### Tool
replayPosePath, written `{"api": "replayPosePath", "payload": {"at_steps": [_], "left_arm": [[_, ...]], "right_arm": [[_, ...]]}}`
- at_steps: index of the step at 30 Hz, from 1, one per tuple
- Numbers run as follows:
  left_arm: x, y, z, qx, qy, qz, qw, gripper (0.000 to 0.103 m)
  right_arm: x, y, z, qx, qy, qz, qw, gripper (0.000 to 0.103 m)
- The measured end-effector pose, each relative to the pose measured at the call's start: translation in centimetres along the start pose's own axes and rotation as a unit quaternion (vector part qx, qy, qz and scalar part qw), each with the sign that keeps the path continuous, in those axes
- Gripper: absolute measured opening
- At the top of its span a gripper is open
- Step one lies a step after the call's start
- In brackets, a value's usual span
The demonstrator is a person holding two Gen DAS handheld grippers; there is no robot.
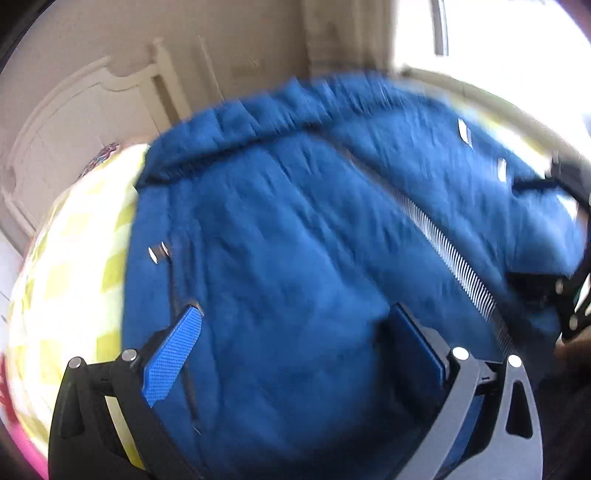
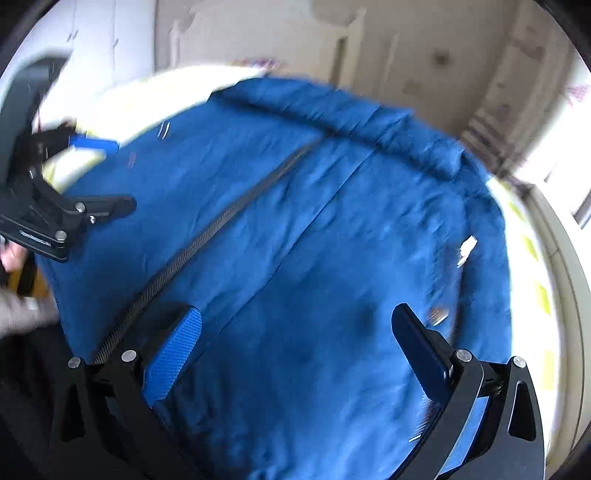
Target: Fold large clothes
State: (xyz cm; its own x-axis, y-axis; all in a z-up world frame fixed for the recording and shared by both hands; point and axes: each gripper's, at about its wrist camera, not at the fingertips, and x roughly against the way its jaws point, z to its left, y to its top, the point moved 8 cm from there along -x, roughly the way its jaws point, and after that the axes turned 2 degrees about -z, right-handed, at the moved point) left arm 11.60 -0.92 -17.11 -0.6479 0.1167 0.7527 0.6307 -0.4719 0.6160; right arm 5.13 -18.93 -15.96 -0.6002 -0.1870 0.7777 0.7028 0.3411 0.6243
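Observation:
A large blue jacket lies spread flat on a bed, front up, with a grey zipper running down its middle and the collar at the far end. It fills the right wrist view too, zipper on the left. My left gripper is open, fingers wide apart just above the jacket's left half, holding nothing. My right gripper is open over the jacket's right half, empty. The left gripper also shows at the left edge of the right wrist view. Both views are motion-blurred.
The bed has a yellow-and-white checked cover, bare to the left of the jacket and along its right side. A white headboard and beige wall stand behind. A bright window is at the far right.

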Motion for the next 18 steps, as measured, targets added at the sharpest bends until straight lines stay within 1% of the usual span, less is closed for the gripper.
{"api": "replayPosePath", "payload": {"at_steps": [1,2,3,5,7,8,9,10,11,12,13,14,15,16,17,18], "left_arm": [[0.0,-0.4,-0.1,0.002,0.007,-0.009,0.9999,0.101],[0.1,-0.7,0.1,0.017,0.004,-0.021,0.9996,0.101],[0.1,-1.0,0.4,0.031,-0.007,-0.014,0.9994,0.101],[0.8,-1.4,1.1,0.045,-0.025,-0.012,0.9986,0.101],[1.9,-2.1,2.0,0.051,-0.013,-0.028,0.9982,0.101],[2.0,-2.9,2.7,0.057,-0.003,-0.029,0.9979,0.101],[1.8,-3.5,3.1,0.065,-0.003,-0.025,0.9976,0.101],[1.1,-4.5,3.7,0.090,-0.026,-0.018,0.9954,0.101],[1.3,-5.0,3.9,0.109,-0.040,-0.020,0.9930,0.101],[1.4,-5.2,4.3,0.120,-0.043,-0.021,0.9917,0.101],[1.6,-5.1,4.4,0.118,-0.038,-0.021,0.9921,0.101],[2.3,-4.9,4.7,0.110,-0.022,-0.031,0.9933,0.101],[3.1,-4.8,5.0,0.104,-0.005,-0.044,0.9936,0.101],[3.7,-4.6,5.6,0.100,0.017,-0.059,0.9931,0.101],[3.8,-4.6,6.1,0.103,0.026,-0.060,0.9926,0.101],[3.6,-4.8,6.5,0.109,0.027,-0.054,0.9922,0.101]], "right_arm": [[-0.2,-0.6,-0.2,-0.020,0.004,-0.008,1.000,0.099],[-0.1,-0.9,-0.5,-0.045,0.015,-0.011,0.999,0.099],[0.1,-1.1,-0.7,-0.058,0.020,-0.008,0.998,0.099],[1.5,-1.4,-0.8,-0.052,0.009,-0.009,0.999,0.099],[3.0,-1.9,-1.0,-0.037,-0.003,-0.024,0.999,0.099],[3.5,-2.3,-1.2,-0.033,-0.007,-0.027,0.999,0.099],[3.7,-3.3,-1.7,-0.036,-0.007,-0.025,0.999,0.099],[2.8,-4.3,-2.4,-0.050,0.001,-0.012,0.999,0.099],[2.3,-4.8,-2.8,-0.063,0.010,-0.009,0.998,0.099],[2.5,-4.9,-3.0,-0.068,0.011,-0.025,0.997,0.099],[2.7,-5.1,-3.0,-0.067,0.006,-0.020,0.998,0.099],[3.1,-5.0,-3.1,-0.067,0.003,-0.018,0.998,0.099],[3.4,-4.8,-3.3,-0.069,0.003,-0.024,0.997,0.099],[4.3,-4.6,-3.9,-0.075,-0.001,-0.039,0.996,0.099],[4.9,-4.4,-4.8,-0.086,-0.009,-0.051,0.995,0.099],[5.2,-4.6,-6.0,-0.101,-0.024,-0.055,0.993,0.099]]}}
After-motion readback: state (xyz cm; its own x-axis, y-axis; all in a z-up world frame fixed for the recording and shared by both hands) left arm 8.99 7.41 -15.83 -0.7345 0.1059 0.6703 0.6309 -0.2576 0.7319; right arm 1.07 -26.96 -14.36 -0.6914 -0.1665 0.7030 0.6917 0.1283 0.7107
